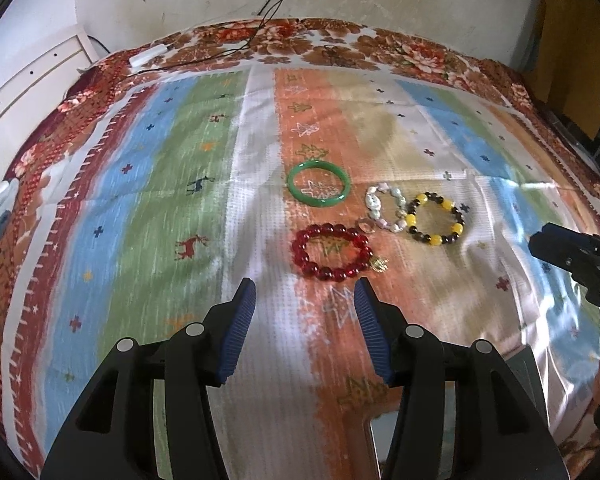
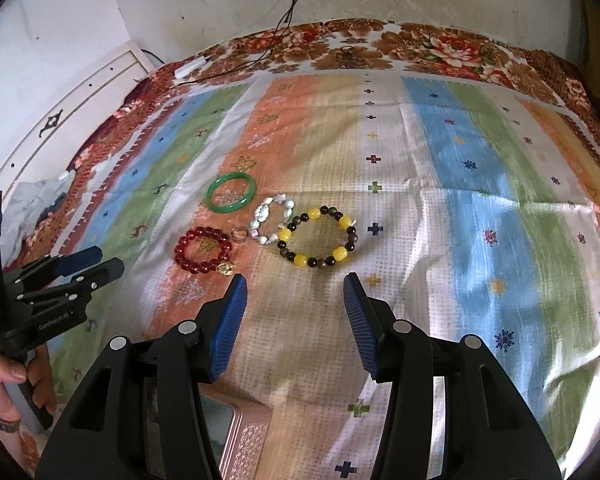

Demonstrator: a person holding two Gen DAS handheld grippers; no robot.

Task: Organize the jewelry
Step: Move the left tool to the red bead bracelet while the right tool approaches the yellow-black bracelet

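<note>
**Five pieces laid out, both tools empty**

While the left hand-held gripper (image 1: 305, 288) hangs over the bed (image 1: 160, 184), its blue pads stand apart with nothing between them. Seen from the left wrist, the red bead bracelet (image 1: 332, 251) lies just beyond the pad tips on the striped cloth, a gold charm at its near right. Farther off sits the green bangle (image 1: 318, 184); to its right lie the white bead bracelet (image 1: 384, 208) and the yellow-and-dark bead bracelet (image 1: 436, 218), touching each other. A small clear ring (image 1: 366, 225) lies between the red and white pieces.

From the right wrist, the right hand-held gripper (image 2: 296, 280) is likewise released and empty, its pads framing the cloth just short of the yellow-and-dark bracelet. A pink patterned box (image 2: 244, 436) shows beneath it, probably where the jewelry goes.

By my judgement the bangle is stiff, smooth and breakable, so it wants a pinch across one side of its rim. The beaded loops look light and limp; pinching a bead or two should lift them, drooping. The ring is tiny and will be the hardest to catch.
</note>
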